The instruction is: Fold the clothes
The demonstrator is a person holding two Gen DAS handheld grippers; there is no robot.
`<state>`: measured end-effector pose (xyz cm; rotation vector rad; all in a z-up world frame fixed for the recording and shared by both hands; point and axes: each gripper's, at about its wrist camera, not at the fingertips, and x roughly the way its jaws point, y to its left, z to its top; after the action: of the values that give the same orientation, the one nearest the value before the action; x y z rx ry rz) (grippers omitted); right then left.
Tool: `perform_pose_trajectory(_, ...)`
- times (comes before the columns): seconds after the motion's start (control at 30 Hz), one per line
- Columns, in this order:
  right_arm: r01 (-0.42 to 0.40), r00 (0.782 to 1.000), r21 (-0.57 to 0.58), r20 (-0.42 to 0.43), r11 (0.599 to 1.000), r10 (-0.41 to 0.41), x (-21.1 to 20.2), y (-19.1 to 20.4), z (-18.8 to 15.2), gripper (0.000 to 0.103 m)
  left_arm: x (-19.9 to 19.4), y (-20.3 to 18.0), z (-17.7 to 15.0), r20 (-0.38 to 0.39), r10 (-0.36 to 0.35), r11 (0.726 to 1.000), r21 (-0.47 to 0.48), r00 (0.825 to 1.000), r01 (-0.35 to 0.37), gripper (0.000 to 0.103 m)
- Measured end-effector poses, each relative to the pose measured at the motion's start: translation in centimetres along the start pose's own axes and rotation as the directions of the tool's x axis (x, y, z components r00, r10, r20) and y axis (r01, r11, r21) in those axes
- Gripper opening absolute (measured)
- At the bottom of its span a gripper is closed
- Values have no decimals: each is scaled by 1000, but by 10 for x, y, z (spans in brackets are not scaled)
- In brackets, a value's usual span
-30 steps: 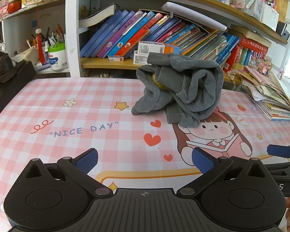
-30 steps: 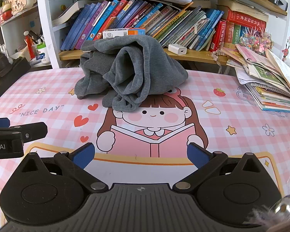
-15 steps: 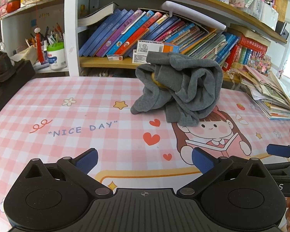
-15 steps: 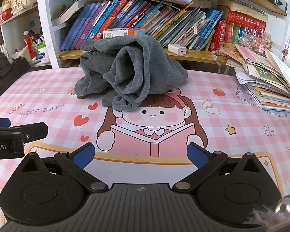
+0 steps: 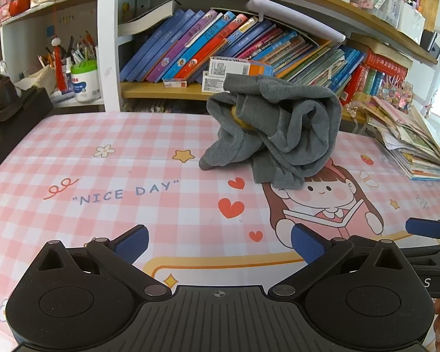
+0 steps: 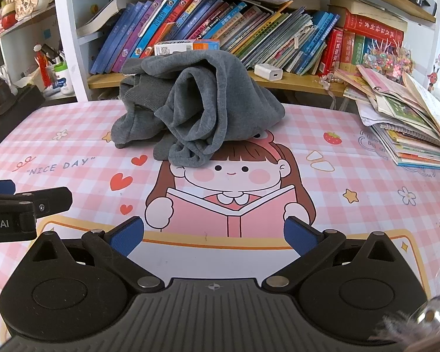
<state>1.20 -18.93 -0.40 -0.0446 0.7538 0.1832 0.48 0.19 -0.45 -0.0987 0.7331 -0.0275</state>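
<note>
The crumpled grey garment [image 5: 278, 135] lies atop the cartoon girl's head [image 6: 231, 170], well beyond the left gripper [image 5: 218, 242] and right gripper [image 6: 214, 234], both wide apart, empty.

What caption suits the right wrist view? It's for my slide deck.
Open right gripper faces a crumpled grey garment on the pink checked table mat.

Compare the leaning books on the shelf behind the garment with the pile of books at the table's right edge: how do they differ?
The shelf books stand on edge, leaning, spines outward; the table pile lies flat, stacked loosely. The shelf books look like mostly blue, purple and red volumes; the table pile looks like thin, pale, floppy booklets, some splayed. Both sit behind or beside the crumpled grey garment, untouched by either gripper.
</note>
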Motion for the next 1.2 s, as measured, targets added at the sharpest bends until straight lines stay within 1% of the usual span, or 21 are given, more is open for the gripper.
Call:
perform_pose_trajectory(0.33, -2, 1000, -7, -4, 1000, 2, 1, 0, 0, 103, 1, 0, 0, -2, -1, 1000, -1, 1000, 1, 103)
perform_pose_trajectory(0.53, -2, 1000, -8, -4, 1000, 2, 2, 1, 0, 103, 1, 0, 0, 3, -19, 1000, -7, 1000, 19, 103)
perform_pose_trajectory(0.87, -1, 1000, -8, -7, 1000, 1, 2, 0, 0, 103, 2, 1, -1, -9, 3, 1000, -14, 1000, -3, 103)
perform_pose_trajectory(1.2, -4, 1000, -12, -11, 1000, 4, 3, 1, 0, 103, 2, 2, 0, -9, -15, 1000, -12, 1000, 14, 103)
